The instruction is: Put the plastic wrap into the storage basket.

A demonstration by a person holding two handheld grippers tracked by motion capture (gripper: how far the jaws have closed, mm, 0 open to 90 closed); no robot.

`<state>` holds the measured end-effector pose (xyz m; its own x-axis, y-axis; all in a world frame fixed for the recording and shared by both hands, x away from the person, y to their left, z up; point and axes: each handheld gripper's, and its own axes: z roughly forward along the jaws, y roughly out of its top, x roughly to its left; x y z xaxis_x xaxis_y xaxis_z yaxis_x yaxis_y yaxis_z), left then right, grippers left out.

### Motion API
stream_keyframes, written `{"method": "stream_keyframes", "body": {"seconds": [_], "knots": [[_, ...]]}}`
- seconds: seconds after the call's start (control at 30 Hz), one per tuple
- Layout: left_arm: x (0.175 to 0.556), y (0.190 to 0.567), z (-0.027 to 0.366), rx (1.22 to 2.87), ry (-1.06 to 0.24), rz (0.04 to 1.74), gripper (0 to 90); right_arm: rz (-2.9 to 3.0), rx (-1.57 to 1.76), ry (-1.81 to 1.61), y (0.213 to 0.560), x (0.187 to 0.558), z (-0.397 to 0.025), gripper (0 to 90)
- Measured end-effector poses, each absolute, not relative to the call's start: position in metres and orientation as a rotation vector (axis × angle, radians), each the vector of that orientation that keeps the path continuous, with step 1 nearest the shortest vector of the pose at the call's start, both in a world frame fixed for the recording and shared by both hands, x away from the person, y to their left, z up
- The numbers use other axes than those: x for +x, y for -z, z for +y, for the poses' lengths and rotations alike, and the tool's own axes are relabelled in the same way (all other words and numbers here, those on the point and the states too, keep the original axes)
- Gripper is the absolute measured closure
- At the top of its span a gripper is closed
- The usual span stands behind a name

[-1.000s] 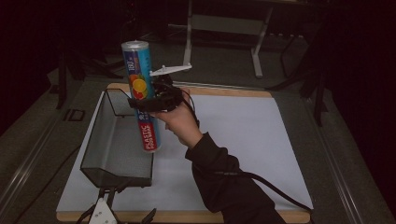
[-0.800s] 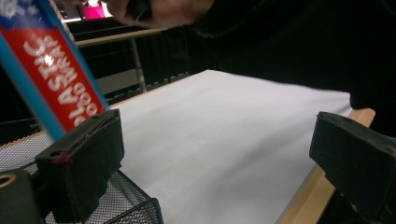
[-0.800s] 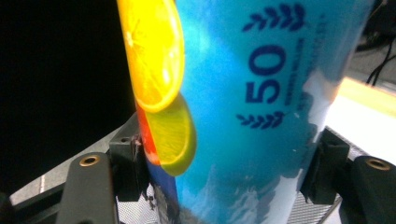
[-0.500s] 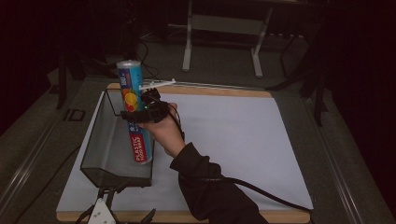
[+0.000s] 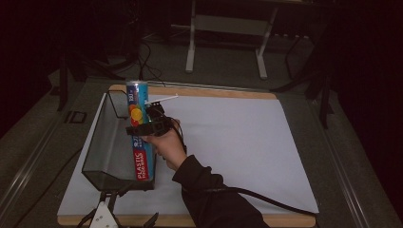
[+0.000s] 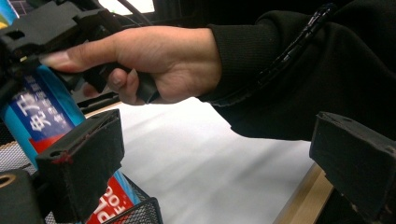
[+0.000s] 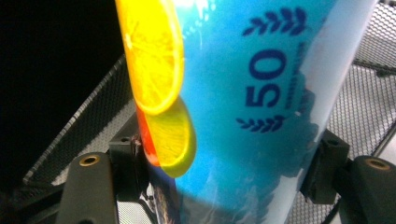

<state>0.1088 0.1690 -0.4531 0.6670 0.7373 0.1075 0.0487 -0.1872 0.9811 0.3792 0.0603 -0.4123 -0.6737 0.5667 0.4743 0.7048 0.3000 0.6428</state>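
The right claw point(image 5: 148, 127) is clamped on a long blue box of plastic food wrap with orange and lime slices printed on it point(image 5: 138, 137); in the right gripper view its two black jaws press against the box point(image 7: 261, 93) from either side. The person's right hand point(image 5: 166, 145) grips the handle, with a black sleeve point(image 5: 209, 194) and a trailing black cable point(image 5: 266, 199) behind it. The box stands tilted, its lower end down inside a dark wire-mesh basket point(image 5: 107, 142) and its upper end leaning up and away over the basket's right wall. The basket lies along the left side of a white sheet point(image 5: 237, 137) that covers the wooden-edged surface point(image 5: 223, 92).

The left claw point(image 6: 210, 158) stands wide with nothing between its jaws. It sits low at the near edge of the surface point(image 5: 102, 216), just in front of the basket's near end. Its own view looks up at the right hand point(image 6: 159, 65), the box point(image 6: 42, 116) and a corner of the mesh point(image 6: 140, 212).
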Motion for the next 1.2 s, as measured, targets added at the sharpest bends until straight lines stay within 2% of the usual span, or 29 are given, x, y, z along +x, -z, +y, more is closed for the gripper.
{"method": "stream_keyframes", "body": {"seconds": [0.23, 0.53, 0.87, 1.2], "knots": [[0.109, 0.453, 0.169, 1.665, -0.703, 0.649, 4.1, -2.428, -1.237, 1.281, 0.42, 0.377, 0.068, 31.8], [0.108, 0.453, 0.17, 1.668, -0.705, 0.643, 4.1, -2.421, -1.395, 1.415, 0.433, 0.371, 0.082, 31.8], [0.107, 0.453, 0.17, 1.663, -0.699, 0.637, 4.1, -2.399, -1.551, 1.387, 0.447, 0.384, 0.094, 31.8], [0.108, 0.453, 0.171, 1.662, -0.689, 0.638, 4.1, -2.287, -1.72, 1.316, 0.463, 0.403, 0.089, 31.6]]}}
